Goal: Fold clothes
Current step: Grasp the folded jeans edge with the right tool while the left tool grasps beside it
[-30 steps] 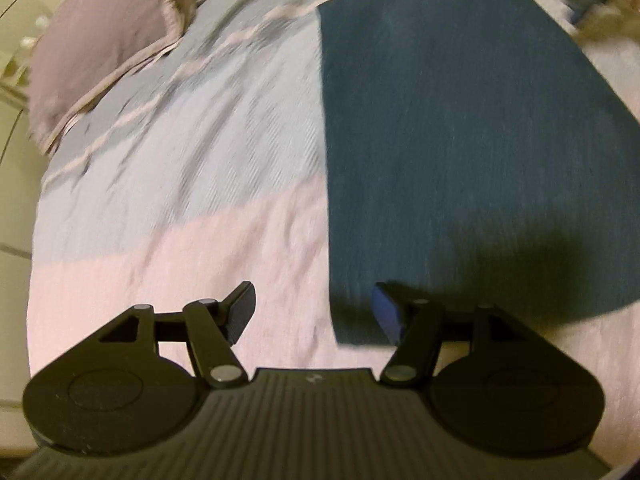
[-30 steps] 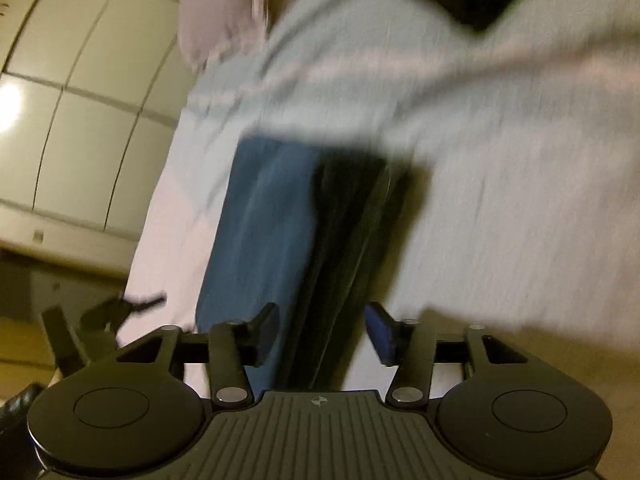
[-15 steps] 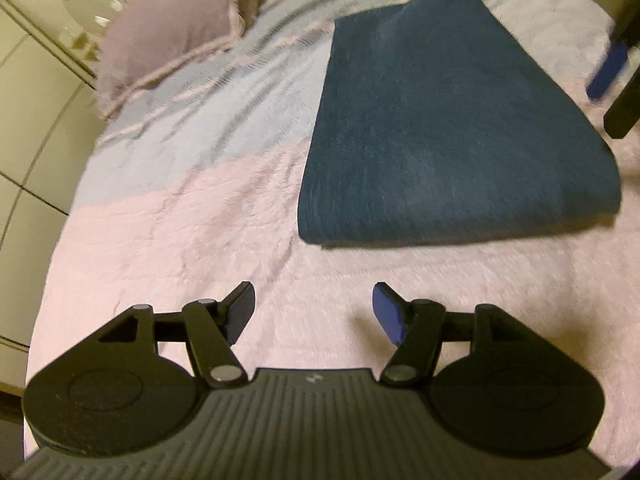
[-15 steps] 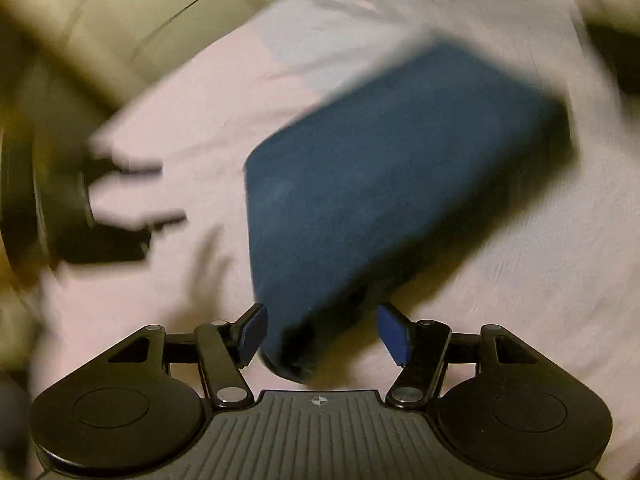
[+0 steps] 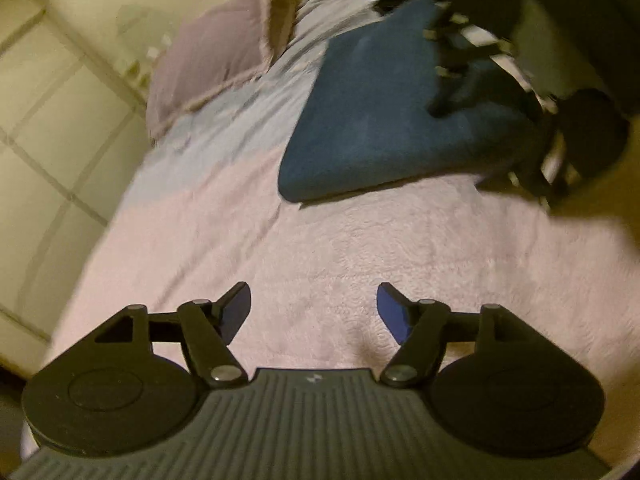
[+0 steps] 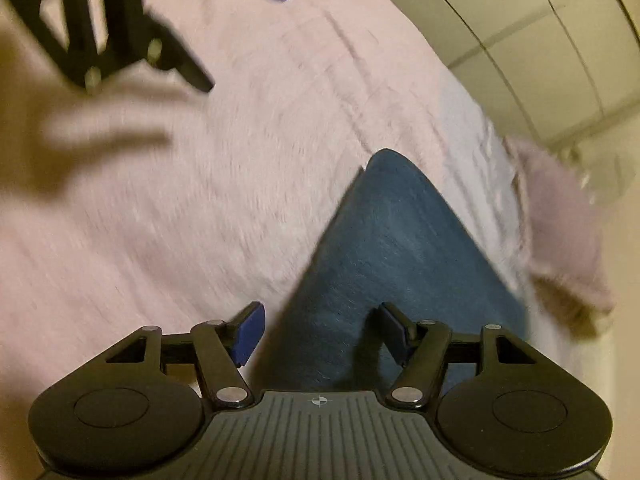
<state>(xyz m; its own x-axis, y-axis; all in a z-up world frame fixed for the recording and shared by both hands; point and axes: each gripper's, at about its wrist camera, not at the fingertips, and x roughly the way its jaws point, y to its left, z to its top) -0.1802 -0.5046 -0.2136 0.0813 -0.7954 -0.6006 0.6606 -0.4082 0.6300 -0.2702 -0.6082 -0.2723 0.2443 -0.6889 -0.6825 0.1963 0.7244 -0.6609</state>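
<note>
The left hand-held gripper [image 5: 314, 312] points downward at a slant, its jaws spread wide apart with nothing between them; they have just been opening. Its blue pads [image 5: 392, 314] face each other across the gap. The right hand-held gripper [image 6: 320, 332] also tilts downward, jaws parted and clamped on nothing after opening wider. In the left wrist view the right one appears blurred at the upper right [image 5: 472, 64]; in the right wrist view the left one shows blurred at the upper left [image 6: 120, 40].

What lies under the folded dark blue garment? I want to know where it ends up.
The folded dark blue garment lies on the pink-and-pale-blue bedspread. Whatever sits beneath its folds is covered and cannot be seen.
</note>
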